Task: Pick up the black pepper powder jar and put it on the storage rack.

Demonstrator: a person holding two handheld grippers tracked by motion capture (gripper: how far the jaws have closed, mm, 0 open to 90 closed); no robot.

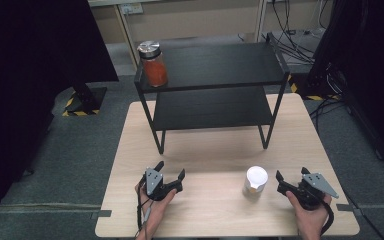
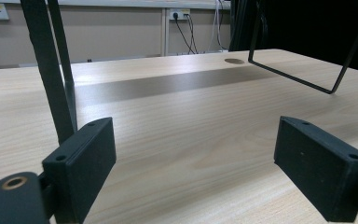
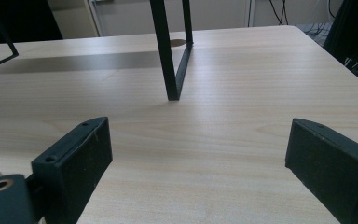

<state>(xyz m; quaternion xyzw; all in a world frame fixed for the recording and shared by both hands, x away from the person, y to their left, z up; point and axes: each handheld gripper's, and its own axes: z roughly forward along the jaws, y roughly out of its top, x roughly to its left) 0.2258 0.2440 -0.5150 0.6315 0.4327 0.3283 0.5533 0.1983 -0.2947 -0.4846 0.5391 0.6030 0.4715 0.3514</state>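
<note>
A glass jar of orange-red contents (image 1: pixel 155 65) with a silver lid stands on the top tier of a black shelf rack (image 1: pixel 220 65), at its front left corner. A smaller jar with a white lid (image 1: pixel 256 181) stands on the wooden table (image 1: pixel 215 145), just left of my right gripper (image 1: pixel 291 173). That gripper is open and holds nothing; in the right gripper view (image 3: pixel 198 163) bare wood lies between its jaws. My left gripper (image 1: pixel 171 168) rests near the table's front left, open and holding nothing, with bare table between its jaws (image 2: pixel 200 163).
The rack's legs stand on the table's far half: one leg (image 2: pixel 51 70) rises close ahead of the left gripper, another (image 3: pixel 168 56) ahead of the right. The rack's lower tier (image 1: pixel 212 107) is bare. Grey floor and cables (image 1: pixel 300 30) surround the table.
</note>
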